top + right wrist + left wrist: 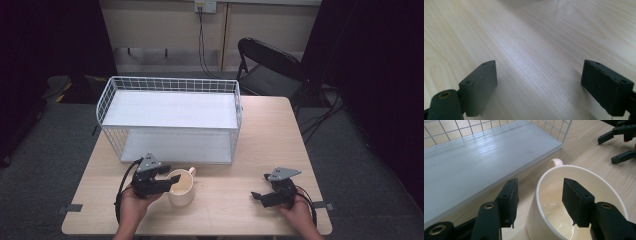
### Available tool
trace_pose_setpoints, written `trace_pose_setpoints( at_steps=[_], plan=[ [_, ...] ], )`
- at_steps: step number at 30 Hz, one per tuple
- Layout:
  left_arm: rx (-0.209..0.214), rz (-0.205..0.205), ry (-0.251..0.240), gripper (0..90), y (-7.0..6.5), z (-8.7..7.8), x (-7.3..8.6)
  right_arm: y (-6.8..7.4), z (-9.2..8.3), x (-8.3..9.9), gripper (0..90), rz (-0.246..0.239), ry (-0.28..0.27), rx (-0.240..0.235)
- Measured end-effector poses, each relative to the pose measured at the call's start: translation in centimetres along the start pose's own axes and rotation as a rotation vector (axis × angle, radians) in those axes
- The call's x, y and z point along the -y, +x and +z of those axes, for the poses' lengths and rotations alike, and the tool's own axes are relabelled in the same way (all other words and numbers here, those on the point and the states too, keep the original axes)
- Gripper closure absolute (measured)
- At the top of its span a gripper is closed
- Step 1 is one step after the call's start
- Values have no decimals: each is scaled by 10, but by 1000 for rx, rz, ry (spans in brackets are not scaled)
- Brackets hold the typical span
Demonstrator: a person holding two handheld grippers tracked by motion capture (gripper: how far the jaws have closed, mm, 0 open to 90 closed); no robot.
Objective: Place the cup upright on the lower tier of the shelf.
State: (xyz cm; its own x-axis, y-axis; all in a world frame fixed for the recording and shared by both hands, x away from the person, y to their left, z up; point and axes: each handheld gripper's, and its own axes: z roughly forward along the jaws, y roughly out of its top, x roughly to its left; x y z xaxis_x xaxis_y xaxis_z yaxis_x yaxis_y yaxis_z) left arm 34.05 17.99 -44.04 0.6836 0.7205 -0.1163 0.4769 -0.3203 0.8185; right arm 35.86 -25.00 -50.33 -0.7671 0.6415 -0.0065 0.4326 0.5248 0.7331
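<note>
Mug (182, 187): upright on the bench (235, 210), near your edge and left of centre, just in front of the wire rack (170, 116). It looks empty. Its handle (555, 162) points away from you, toward the rack's lower shelf (474, 165).

Left gripper (165, 178): at the mug, coming in from the mug's left. In the left gripper view it straddles the near wall: one jaw hangs outside the cup, the other inside the bowl. A gap shows on both sides of the wall, so your pads are not pressing. Released, nothing held, though the wall lies between the jaws.

Right gripper (259, 196): low over bare bench, well apart from the mug on its right. Jaws spread wide with only wood between them. Released and idle.

Key relation: the mug wall runs across your left jaws, rim level. The handle is on the far side, clear of the grip. Your left hand is much the nearer.

Judgement: the grip on the wall looks about to be made. Squeeze squarely; a thin glazed wall may slip or tip the mug if you lift off-centre.
</note>
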Motion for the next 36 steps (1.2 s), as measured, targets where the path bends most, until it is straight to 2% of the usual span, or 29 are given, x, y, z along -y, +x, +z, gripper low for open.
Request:
trace_pose_setpoints(
  at_steps=[5,15,36],
  plan=[
    [12,7,-5,521,-2,4,2,0,0,0,127,0,0,0],
    [5,-3,-3,605,0,5,6,0,0,0,127,0,0,0],
    [-8,3,0,668,-3,10,10,0,0,0,127,0,0,0]
  ],
)
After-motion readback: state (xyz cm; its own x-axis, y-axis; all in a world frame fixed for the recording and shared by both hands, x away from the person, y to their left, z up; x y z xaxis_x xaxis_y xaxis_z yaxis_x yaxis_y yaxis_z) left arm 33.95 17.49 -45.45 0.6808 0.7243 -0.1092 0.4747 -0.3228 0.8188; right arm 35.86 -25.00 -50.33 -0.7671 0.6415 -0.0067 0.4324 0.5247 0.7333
